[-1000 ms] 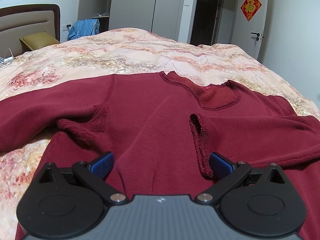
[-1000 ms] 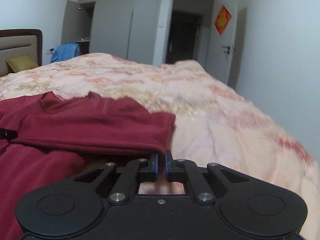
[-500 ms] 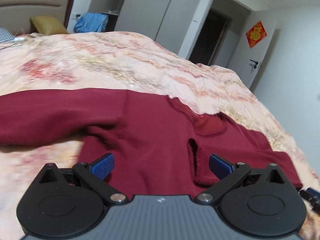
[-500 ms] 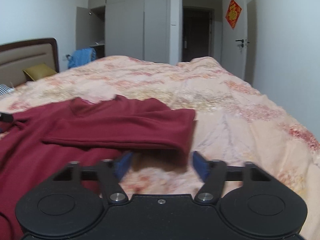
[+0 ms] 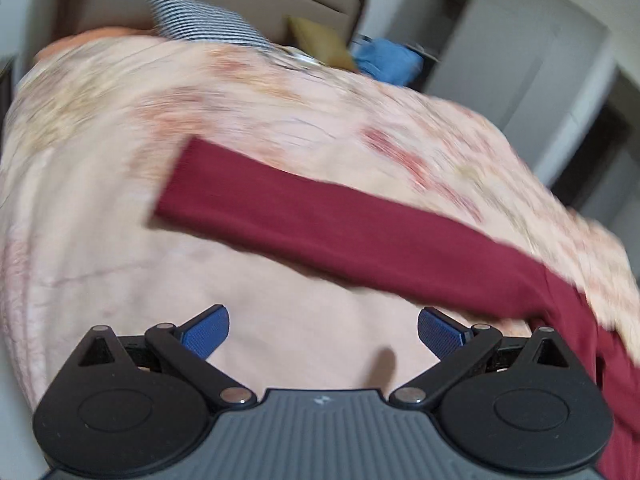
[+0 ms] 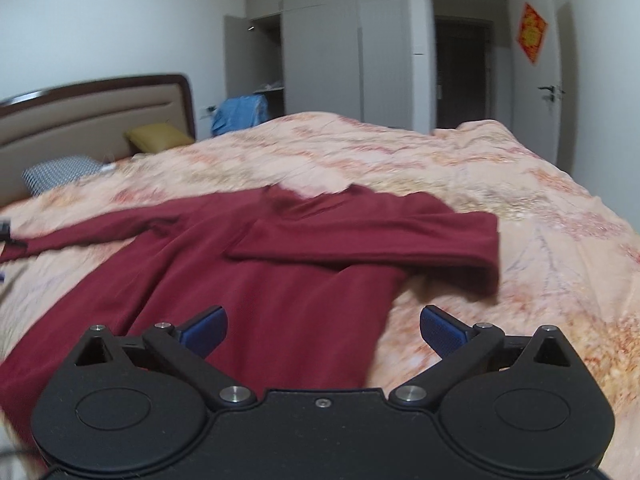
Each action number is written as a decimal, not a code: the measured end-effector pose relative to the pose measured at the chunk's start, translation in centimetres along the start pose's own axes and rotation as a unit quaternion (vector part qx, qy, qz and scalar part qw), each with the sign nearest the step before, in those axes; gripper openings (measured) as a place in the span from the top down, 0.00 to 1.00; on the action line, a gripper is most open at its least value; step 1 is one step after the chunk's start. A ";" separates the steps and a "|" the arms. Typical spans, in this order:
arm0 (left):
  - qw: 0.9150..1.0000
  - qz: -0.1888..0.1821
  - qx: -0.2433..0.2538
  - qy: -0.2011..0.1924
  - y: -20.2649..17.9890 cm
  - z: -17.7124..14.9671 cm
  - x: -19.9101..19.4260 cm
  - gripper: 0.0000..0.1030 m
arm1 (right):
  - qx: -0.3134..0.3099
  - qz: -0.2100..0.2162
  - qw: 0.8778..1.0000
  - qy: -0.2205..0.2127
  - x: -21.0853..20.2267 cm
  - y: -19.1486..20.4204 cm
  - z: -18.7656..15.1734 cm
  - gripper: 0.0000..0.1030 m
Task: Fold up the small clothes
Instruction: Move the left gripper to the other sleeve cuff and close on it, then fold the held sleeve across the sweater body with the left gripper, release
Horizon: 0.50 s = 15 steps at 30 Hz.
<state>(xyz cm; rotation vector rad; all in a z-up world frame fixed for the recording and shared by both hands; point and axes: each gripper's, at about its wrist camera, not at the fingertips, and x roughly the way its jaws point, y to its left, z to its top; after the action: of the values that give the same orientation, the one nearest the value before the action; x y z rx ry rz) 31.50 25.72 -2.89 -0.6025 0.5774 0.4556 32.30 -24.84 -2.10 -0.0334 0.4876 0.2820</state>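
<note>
A dark red long-sleeved shirt (image 6: pixel 280 288) lies flat on the floral quilt (image 6: pixel 540 208). Its right sleeve (image 6: pixel 380 240) is folded across the chest. Its left sleeve (image 5: pixel 340 232) stretches straight out over the quilt. My right gripper (image 6: pixel 323 320) hovers over the shirt's lower right side; its jaws are opening and nothing is pinched between them. My left gripper (image 5: pixel 324 320) is open over bare quilt, just short of the outstretched sleeve, in a blurred and tilted view.
At the head of the bed are a padded headboard (image 6: pixel 92 116), a yellow cushion (image 6: pixel 158 138) and a checked pillow (image 6: pixel 60 172). A blue garment (image 6: pixel 240 114) lies beside the wardrobe (image 6: pixel 320 60). The bed's right edge drops off near a wall.
My right gripper opened, let go of the right sleeve, which now lies across the chest, and drew back. My left gripper swung left off the shirt's body to the outstretched sleeve, rolling as it went.
</note>
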 end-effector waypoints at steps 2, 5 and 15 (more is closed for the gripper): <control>1.000 -0.005 -0.019 -0.010 1.3 1.0 0.2 0.00 | -0.022 0.003 1.000 0.005 -0.3 1.3 -0.7 0.01; 0.999 0.005 -0.045 -0.023 2.2 2.2 1.0 0.00 | -0.059 0.001 0.998 0.014 -0.4 3.0 -1.5 0.01; 0.986 0.116 -0.084 -0.085 3.1 5.1 2.7 0.94 | -0.066 0.002 0.998 0.012 -0.3 3.6 -1.8 0.01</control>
<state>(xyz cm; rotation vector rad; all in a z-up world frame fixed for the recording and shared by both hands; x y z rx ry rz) 33.63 31.87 -2.36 -0.6535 0.4501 0.7730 30.19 -21.64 -3.43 -0.1650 0.4930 0.3176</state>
